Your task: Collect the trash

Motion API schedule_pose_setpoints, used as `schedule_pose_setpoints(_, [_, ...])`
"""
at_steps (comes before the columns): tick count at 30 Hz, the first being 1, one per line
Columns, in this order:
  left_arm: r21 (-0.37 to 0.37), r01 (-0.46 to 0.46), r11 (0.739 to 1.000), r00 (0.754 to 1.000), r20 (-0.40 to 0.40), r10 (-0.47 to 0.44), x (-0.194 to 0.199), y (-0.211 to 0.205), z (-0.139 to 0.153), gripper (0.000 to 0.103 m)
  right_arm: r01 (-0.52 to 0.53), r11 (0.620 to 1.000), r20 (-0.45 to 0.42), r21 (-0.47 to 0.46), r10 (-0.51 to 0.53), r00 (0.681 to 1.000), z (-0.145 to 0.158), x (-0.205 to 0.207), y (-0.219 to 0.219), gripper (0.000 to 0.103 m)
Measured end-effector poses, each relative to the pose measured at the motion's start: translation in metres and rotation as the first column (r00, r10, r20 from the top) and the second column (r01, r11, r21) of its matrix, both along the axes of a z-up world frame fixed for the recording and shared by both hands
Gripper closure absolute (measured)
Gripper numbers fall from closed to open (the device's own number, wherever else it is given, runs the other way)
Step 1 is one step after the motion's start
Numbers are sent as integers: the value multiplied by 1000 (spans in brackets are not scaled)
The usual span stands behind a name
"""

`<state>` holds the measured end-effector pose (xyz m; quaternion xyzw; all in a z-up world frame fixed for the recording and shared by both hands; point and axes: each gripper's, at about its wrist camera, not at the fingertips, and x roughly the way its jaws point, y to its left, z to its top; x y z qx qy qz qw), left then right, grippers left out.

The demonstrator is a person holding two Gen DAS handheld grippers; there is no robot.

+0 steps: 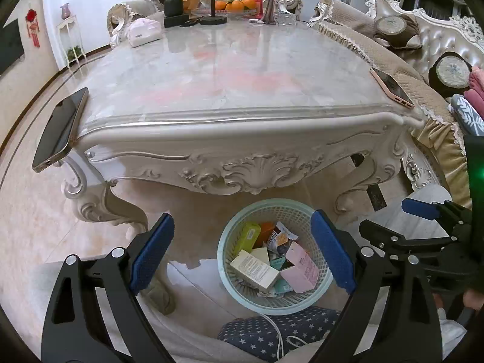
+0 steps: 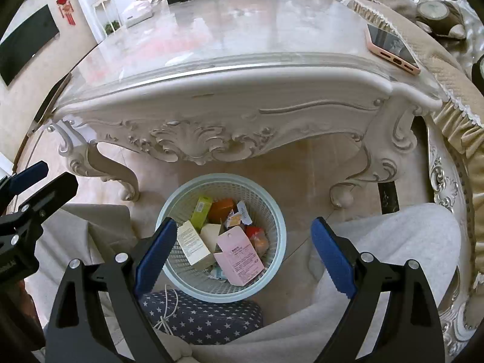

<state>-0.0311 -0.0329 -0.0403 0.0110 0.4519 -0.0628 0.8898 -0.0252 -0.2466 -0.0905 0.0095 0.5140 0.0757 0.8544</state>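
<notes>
A pale blue mesh basket point(image 1: 230, 233) stands on the floor below the table's front edge; it also shows in the right wrist view point(image 2: 276, 211). It holds several small cartons and wrappers, among them a pink box point(image 1: 302, 267) point(image 2: 239, 257), a white box point(image 1: 254, 269) point(image 2: 192, 242) and a green box point(image 1: 248, 236) point(image 2: 202, 208). My left gripper point(image 1: 242, 254) is open and empty above the basket. My right gripper point(image 2: 243, 254) is open and empty above it too. The right gripper also shows at the right of the left wrist view point(image 1: 390, 230).
An ornate white table point(image 1: 236, 157) with a marble top stands ahead. A phone point(image 1: 60, 127) overhangs its left corner, a pink phone point(image 1: 393, 87) lies at its right edge. Oranges point(image 1: 236, 4), a tissue box and a vase stand at the far end. A sofa point(image 1: 438, 60) is right. A star-patterned cushion point(image 2: 199, 317) lies below.
</notes>
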Motion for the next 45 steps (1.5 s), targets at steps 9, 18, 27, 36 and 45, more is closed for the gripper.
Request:
schedule_pose_setpoints(9, [3,6,1000,1000,-3,-6,0,-1,-1,14,4,1000,-3,1,-4,1000,-1,0,1,17])
schedule_pose_setpoints(18, [2,9,1000,1000,-4,-9,0,-1,-1,14,7,1000,-1,1,-7,1000,-2,-1,-1,17])
schedule_pose_setpoints(27, [3,13,1000,1000,-3,-13,0,-4,-2,14,9,1000,-2,0,-9,1000,-3,0,-2,17])
schedule_pose_setpoints(36, [9,12,1000,1000,-2,-12,0,-5,-1,14,12,1000,0,-5,-12,1000,-1,0,-5,17])
schedule_pose_setpoints(45, [9,18,1000,1000,12,-18,0,-3,4,14,12,1000,1,-13,-12,1000,-2,0,-5,17])
